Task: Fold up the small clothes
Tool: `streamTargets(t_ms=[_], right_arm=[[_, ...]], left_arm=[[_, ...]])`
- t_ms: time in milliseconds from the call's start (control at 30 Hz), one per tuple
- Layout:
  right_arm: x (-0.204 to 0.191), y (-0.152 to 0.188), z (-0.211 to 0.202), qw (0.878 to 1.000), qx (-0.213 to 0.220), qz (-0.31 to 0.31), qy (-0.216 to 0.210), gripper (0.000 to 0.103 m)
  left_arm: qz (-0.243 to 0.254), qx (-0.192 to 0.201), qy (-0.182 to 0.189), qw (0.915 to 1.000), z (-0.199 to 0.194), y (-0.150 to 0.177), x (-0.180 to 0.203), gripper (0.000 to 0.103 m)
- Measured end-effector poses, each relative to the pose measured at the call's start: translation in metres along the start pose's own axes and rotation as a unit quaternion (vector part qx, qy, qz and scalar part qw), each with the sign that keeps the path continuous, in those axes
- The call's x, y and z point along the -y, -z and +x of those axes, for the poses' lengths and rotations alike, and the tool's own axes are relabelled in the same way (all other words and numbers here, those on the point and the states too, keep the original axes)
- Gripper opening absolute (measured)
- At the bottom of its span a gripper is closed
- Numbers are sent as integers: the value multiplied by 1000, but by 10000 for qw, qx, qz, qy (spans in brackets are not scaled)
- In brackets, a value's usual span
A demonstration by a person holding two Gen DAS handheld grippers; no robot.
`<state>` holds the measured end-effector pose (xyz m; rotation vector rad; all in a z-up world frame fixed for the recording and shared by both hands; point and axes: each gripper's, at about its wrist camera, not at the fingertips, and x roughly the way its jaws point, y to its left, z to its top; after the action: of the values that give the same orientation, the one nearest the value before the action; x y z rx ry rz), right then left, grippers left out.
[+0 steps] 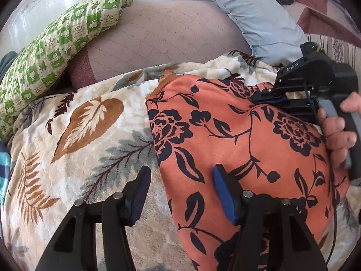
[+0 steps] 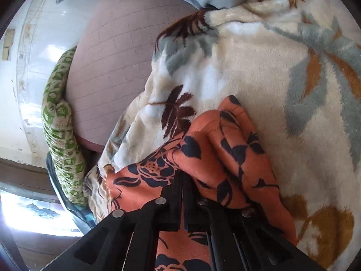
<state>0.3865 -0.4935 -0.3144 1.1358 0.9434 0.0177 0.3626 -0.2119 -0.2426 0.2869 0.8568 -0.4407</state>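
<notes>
**Fleece blanket, floral garment, two tools**

Fleece in cream, printed with brown and grey leaves, the blanket (image 1: 74, 135) spreads beneath both tools. Beyond the left tool lie a mauve quilted mattress (image 1: 162, 38), a pale blue pillow (image 1: 255, 13) and a green checked cushion (image 1: 52, 52). An orange garment with dark flowers (image 1: 237, 149) lies on the blanket, under the left tool's right finger. Left tool (image 1: 181, 194): jaws wide apart, holding nothing. Right tool (image 2: 183, 201): jaws closed, pinching a bunched fold of the garment.
</notes>
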Motion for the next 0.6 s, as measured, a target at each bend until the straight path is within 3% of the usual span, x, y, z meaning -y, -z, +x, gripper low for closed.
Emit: streamTargets(t_ms=[100,133,200,267,367,433,467,533,600], right_arm=[[-6,10,-27,9999,110,-93,88,1],[-7,16,-42,9997,209,-120,-59,8],[-2,32,-74,9980,333,-100,-534,8],[2,58,-95,9972,269,-237,-651,8],[12,99,-99,9980,176,-382,-477,8],[32,118,-86,9998,108,-160,20,5],[42,122,-82,9999,97,41,-70,5],[44,127,-88,9997,118,187,-131,3],[30,129,-96,9999,129,-53,-12,7]], left_arm=[[-271,-188,137,9994,-11,-6,-9,59],[-310,-166,168,9992,-19,-5,-10,59],[-215,35,263,9994,-43,3,-6,59],[91,149,312,9994,-62,15,6,60],[415,-259,56,9988,-53,36,23,61],[236,-779,111,9966,-35,49,20,66],[10,-878,193,9960,-35,51,17,66],[-203,-845,296,9958,-47,49,12,65],[-132,-670,266,9973,-61,45,11,65]])
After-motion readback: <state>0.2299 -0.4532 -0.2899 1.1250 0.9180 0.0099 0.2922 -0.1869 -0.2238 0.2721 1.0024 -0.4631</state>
